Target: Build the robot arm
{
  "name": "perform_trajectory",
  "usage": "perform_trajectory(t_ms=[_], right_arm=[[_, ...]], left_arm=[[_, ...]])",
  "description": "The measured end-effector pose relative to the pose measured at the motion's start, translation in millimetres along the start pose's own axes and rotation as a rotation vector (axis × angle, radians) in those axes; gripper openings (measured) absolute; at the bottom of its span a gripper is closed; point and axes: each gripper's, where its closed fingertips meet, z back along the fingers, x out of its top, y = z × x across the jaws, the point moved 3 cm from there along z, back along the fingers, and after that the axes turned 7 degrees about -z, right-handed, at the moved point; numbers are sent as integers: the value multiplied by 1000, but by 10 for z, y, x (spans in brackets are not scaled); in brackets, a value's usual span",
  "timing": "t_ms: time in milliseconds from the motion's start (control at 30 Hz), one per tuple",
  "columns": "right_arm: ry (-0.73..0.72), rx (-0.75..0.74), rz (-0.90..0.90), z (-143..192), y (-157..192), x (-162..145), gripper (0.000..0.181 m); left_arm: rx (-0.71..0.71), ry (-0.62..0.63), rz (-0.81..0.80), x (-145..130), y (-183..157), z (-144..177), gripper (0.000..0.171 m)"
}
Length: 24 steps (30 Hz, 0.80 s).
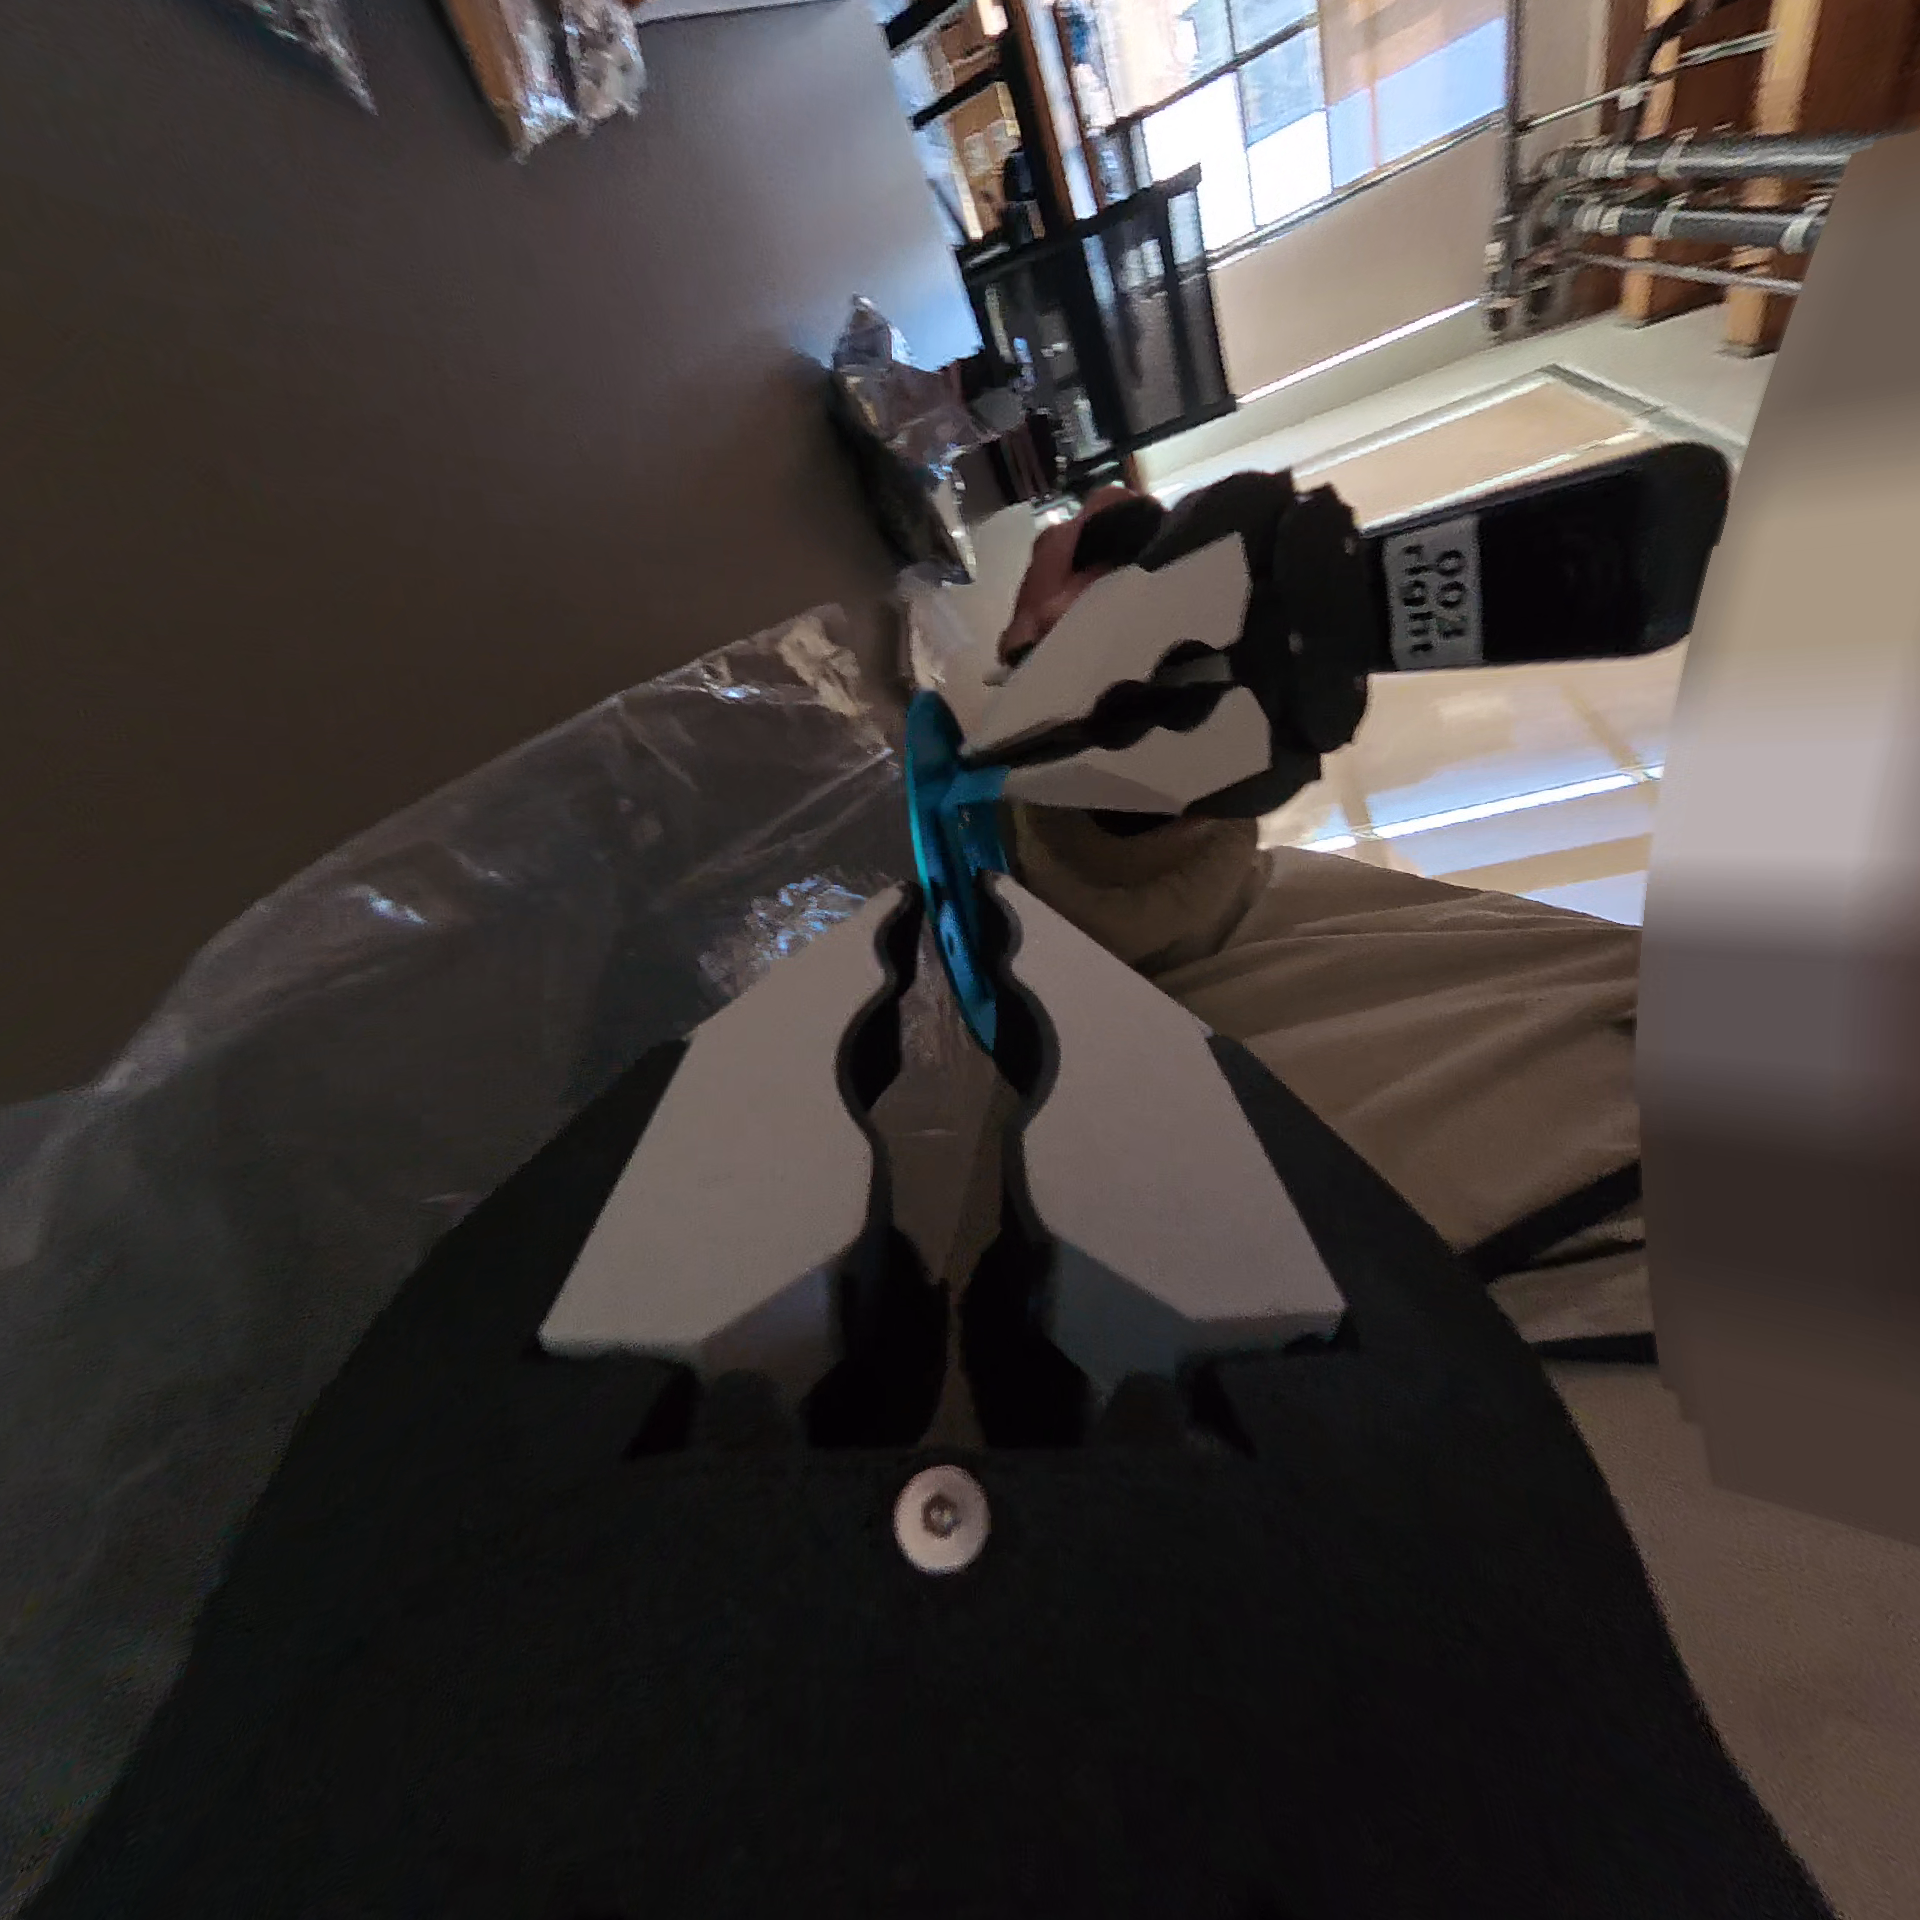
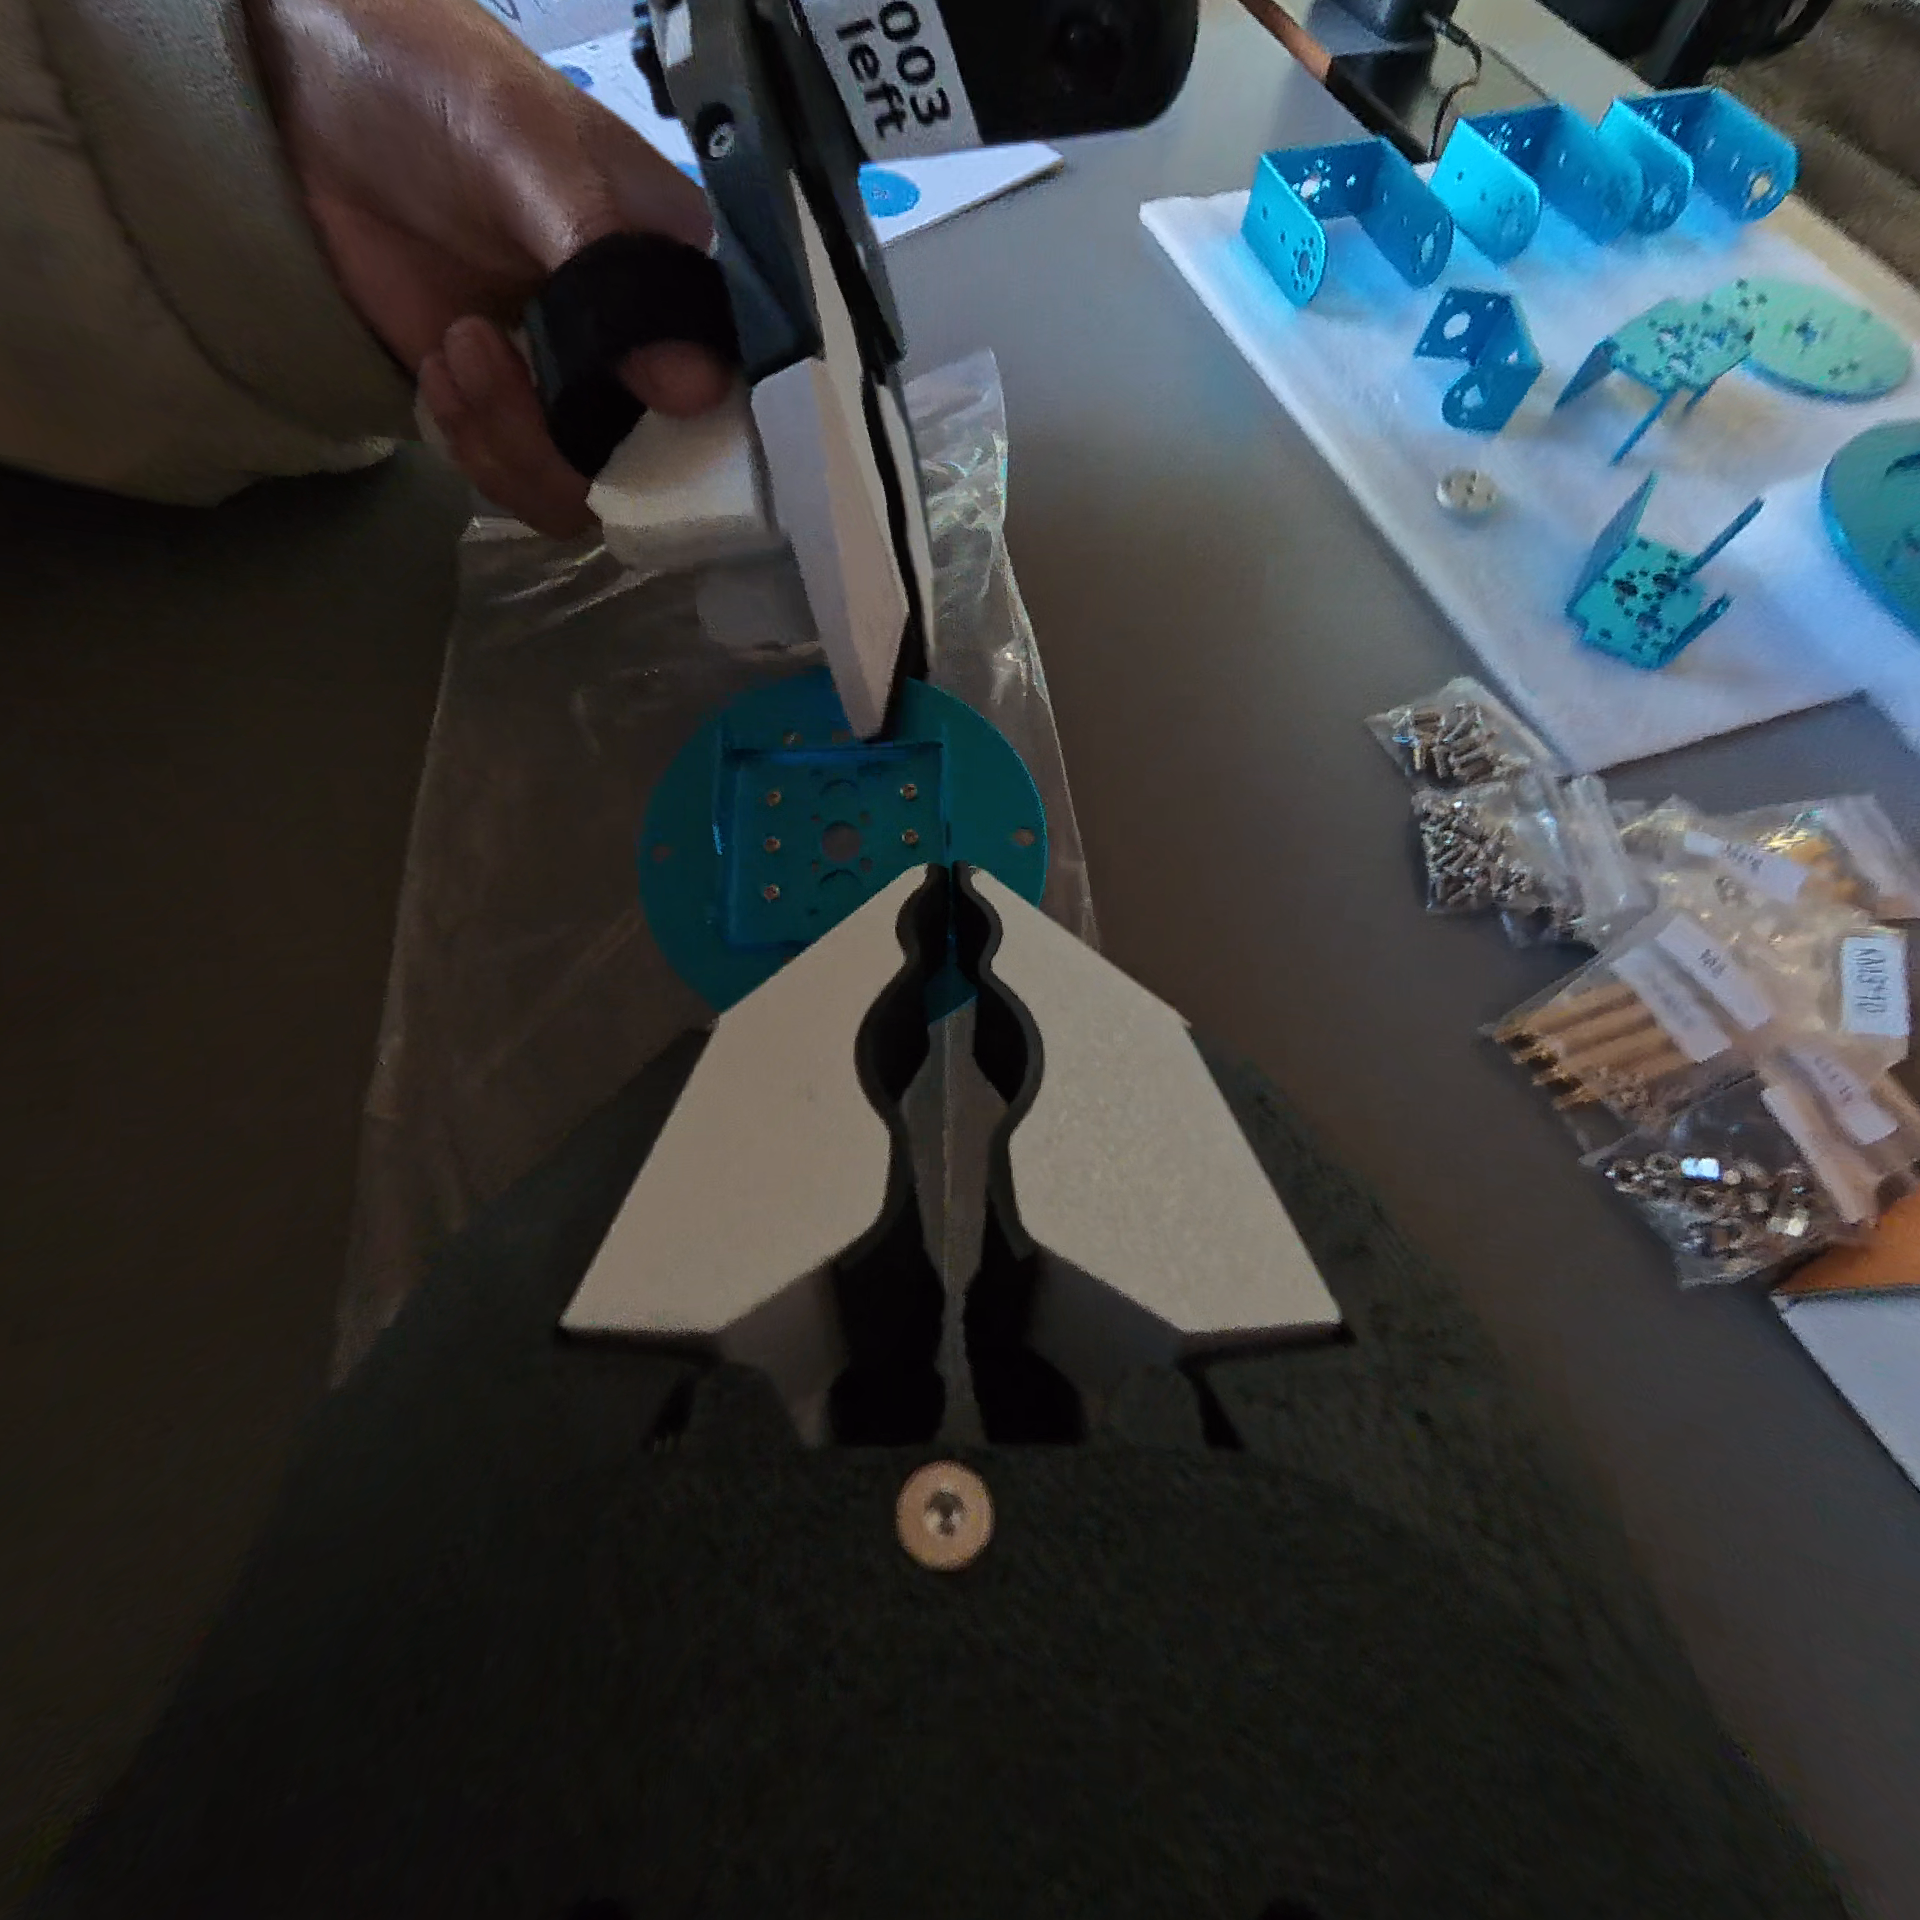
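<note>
Glossy blue anodised metal disc (image 2: 686, 883), crinkly clear plastic bag (image 2: 582, 790), matt grey smooth worktop (image 2: 1195, 644), grainy black plastic hand-held gripper (image 2: 951, 878) with smooth white fingers (image 2: 769, 1143), white foam sheet (image 2: 1382, 436).

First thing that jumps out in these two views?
Both grippers pinch one teal disc with a square blue bracket on its face, held above a clear plastic bag: the right gripper at its near edge, the left gripper at its far edge. To the right, blue brackets sit on a white sheet, screw bags nearer.

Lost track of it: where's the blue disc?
In the right wrist view, the disc is mid-frame above the clear bag, gripped by both the right gripper and the left gripper.
</note>
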Motion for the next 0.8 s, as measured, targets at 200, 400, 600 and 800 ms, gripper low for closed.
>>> perform_trajectory(t_ms=[200,400,600,800], right_arm=[[-41,124,-106,65,-18,31,0],[-201,304,-407,162,-71,203,11],[-259,494,-748,153,-138,228,44],[-188,549,-730,-60,54,187,21]], left_arm=[[-145,-29,28,-51,-110,-4,2],[-154,-127,1,-3,-123,76,0],[-85,-208,-41,19,-158,204,0],[-74,-176,-71,-73,-223,161,0]])
